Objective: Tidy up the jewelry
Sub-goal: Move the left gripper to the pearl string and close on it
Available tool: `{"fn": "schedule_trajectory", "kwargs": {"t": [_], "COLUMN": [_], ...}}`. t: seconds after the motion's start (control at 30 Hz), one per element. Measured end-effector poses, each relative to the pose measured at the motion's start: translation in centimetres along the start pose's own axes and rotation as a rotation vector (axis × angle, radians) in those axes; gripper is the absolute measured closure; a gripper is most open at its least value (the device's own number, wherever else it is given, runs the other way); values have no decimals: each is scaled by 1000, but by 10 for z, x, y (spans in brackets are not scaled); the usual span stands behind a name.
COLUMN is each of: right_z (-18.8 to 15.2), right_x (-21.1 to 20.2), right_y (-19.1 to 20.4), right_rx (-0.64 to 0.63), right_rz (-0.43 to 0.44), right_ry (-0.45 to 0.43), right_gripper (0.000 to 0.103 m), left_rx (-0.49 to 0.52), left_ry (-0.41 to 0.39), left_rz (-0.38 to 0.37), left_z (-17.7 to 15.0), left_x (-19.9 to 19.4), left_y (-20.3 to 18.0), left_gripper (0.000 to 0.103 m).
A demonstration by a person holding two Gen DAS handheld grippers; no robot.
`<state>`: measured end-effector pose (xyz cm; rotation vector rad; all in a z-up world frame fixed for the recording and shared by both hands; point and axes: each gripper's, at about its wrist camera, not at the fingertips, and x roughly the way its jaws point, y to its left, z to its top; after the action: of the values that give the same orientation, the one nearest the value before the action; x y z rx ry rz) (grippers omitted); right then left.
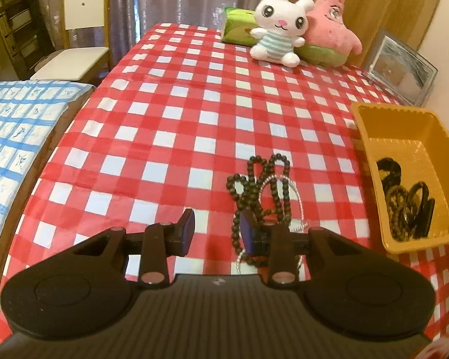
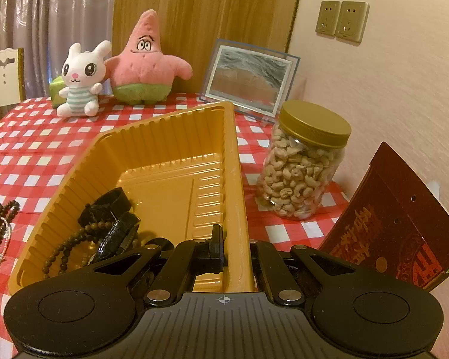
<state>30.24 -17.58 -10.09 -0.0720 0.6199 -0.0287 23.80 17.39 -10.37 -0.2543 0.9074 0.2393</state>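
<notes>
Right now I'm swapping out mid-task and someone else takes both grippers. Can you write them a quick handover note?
Left gripper: fingers apart, nothing held, its right finger at the dark bead necklace on the checked tablecloth; a thin silver chain lies tangled with it.
Right gripper: shut on the near wall of the yellow tray, steadying it.
Done: black watch straps and a brown bead bracelet are in the tray.
Left: pick up the necklace and chain, drop them in.

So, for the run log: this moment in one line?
left gripper: open, empty, beside bead necklaces | right gripper: shut on yellow tray wall
</notes>
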Motion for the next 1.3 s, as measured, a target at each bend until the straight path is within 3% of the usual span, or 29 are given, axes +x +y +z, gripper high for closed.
{"fn": "schedule_trajectory", "kwargs": {"t": [0.4, 0.8, 1.1, 1.3], "right_z": [1, 0, 0, 0], "right_x": [-1, -1, -1, -1], "right_y": [1, 1, 2, 2], "right_rx": [-4, -4, -4, -5], "right_rz": [-6, -12, -15, -16], "right_ry": [3, 9, 10, 14], "right_gripper": [100, 100, 100, 100], "left_rx": [193, 483, 546, 551], "left_ry": [65, 58, 66, 77], "left_rz": [-67, -37, -51, -66], "left_z": [-28, -35, -33, -32], "left_x": [20, 40, 49, 52], "left_y": [-24, -45, -49, -50], "left_gripper": [83, 88, 89, 98]}}
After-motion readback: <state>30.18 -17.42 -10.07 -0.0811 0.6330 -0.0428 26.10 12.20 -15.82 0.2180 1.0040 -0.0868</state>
